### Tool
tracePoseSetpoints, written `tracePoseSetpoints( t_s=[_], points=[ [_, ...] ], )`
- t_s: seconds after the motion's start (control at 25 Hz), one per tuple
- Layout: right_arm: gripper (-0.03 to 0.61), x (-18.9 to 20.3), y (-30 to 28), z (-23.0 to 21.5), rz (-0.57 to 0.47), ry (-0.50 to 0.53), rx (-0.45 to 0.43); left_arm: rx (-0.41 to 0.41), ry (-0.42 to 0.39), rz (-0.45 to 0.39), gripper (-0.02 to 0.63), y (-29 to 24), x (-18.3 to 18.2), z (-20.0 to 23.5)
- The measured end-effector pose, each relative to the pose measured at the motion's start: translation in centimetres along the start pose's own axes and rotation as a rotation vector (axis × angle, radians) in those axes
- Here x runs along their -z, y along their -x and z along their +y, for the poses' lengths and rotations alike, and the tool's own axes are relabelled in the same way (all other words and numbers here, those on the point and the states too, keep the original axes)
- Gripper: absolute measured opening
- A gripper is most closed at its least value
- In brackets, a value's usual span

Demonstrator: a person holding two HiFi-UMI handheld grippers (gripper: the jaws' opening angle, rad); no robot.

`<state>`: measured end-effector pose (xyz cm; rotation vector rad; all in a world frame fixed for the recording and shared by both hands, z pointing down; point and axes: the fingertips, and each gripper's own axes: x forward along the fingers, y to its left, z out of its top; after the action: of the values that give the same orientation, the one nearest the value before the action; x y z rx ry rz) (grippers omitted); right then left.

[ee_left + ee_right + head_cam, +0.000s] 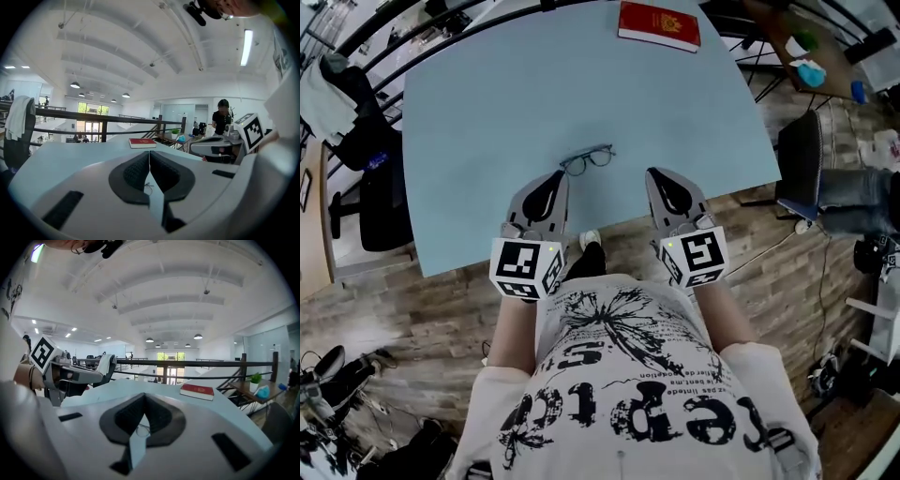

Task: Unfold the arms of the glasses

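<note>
The glasses lie on the blue worktop near its front edge, just ahead of both tools and between them. The left tool and right tool are closed tight and hold nothing. A red book sits at the far edge, well apart.

shirt white, black print | left tool, right tool grey, black pads
</note>
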<state>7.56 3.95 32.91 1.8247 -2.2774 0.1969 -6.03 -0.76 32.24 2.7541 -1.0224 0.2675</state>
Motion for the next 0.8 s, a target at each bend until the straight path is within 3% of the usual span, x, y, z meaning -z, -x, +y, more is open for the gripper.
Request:
tracePoseSetpoints(
  t_s=[0.32, 0.56, 0.8],
  points=[
    [0.011, 0.1, -8.9, -2.1, 0.08, -0.004, -0.067, 0.015, 0.025, 0.083, 0.018, -5.9, 1.4, 5.5],
    [0.011, 2.0, -12.8, -3.2, 0.18, 0.006, -0.187, -0.007, 0.064, 0.113, 0.018, -7.9, 3.0, 6.4],
    [0.011, 6.8, -15.6, -3.7, 0.356, 0.045, -0.359, -0.103, 0.082, 0.129, 0.018, -9.6, 5.2, 6.9]
  ],
)
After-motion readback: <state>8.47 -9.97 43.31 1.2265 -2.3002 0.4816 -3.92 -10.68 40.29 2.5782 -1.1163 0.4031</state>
